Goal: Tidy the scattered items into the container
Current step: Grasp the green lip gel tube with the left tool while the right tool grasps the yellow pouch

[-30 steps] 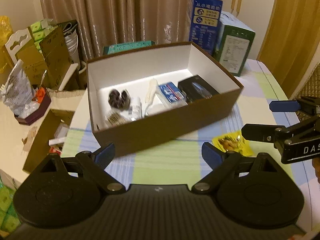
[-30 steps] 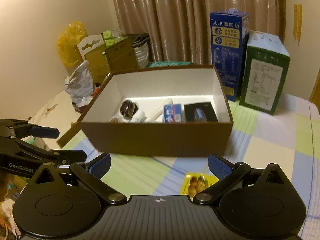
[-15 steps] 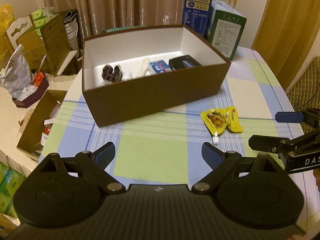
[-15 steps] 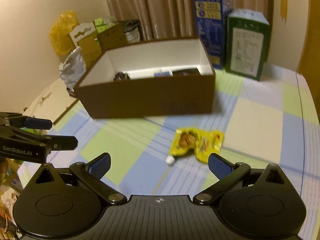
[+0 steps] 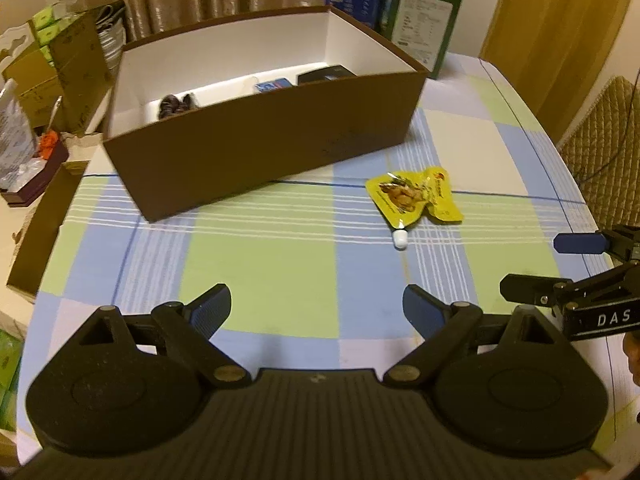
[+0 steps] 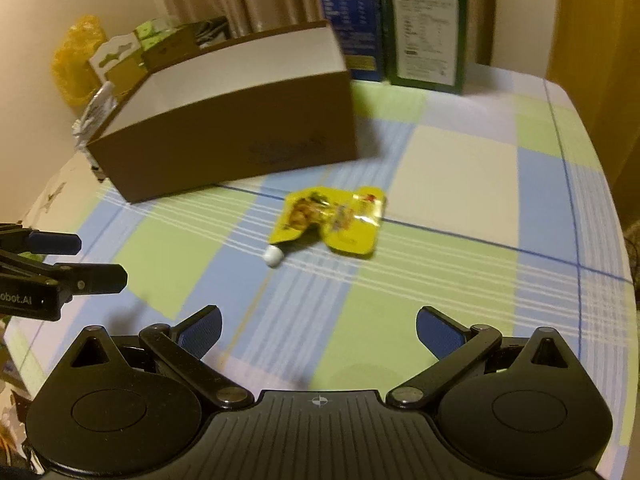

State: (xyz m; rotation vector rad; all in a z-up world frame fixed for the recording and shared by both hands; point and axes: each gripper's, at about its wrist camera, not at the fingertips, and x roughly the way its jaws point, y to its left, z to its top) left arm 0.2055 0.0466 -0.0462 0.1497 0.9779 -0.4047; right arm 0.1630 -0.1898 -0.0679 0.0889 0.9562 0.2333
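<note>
**Yellow pouch lies loose on the cloth, both grippers spread and empty**

From my left wrist camera, the left gripper (image 5: 316, 312) sits low at 6 o'clock with its blue pads wide apart and nothing between them. At 11 o'clock stands the brown cardboard box (image 5: 256, 140), open-topped with a white lining; inside it I can make out a dark scrunchie-like bundle (image 5: 176, 104), a small blue packet (image 5: 274, 86) and a black box (image 5: 326, 74). The box rests on the checked tablecloth (image 5: 260, 272). At 1 o'clock from this gripper, well apart from its pads, lies the yellow spouted snack pouch (image 5: 414, 198), flat on the cloth just beside the box's near right corner, its white cap (image 5: 401, 238) pointing back toward me. At 3 o'clock the right gripper pokes in from the edge, its fingers separated.

From my right wrist camera, the left gripper shows at 9 o'clock, fingers parted. The box (image 6: 240, 136) sits at 11 o'clock; this view is blurred and its contents are hidden behind the wall. The pouch (image 6: 332, 220) lies at 12 o'clock, straight ahead of the right gripper (image 6: 318, 328) but clear of it, cap (image 6: 273, 256) nearest me. This gripper's pads are spread wide and hold nothing. Behind the box, at 1 o'clock, stand a blue carton (image 6: 352, 20) and a green carton (image 6: 426, 28), touching side by side.
</note>
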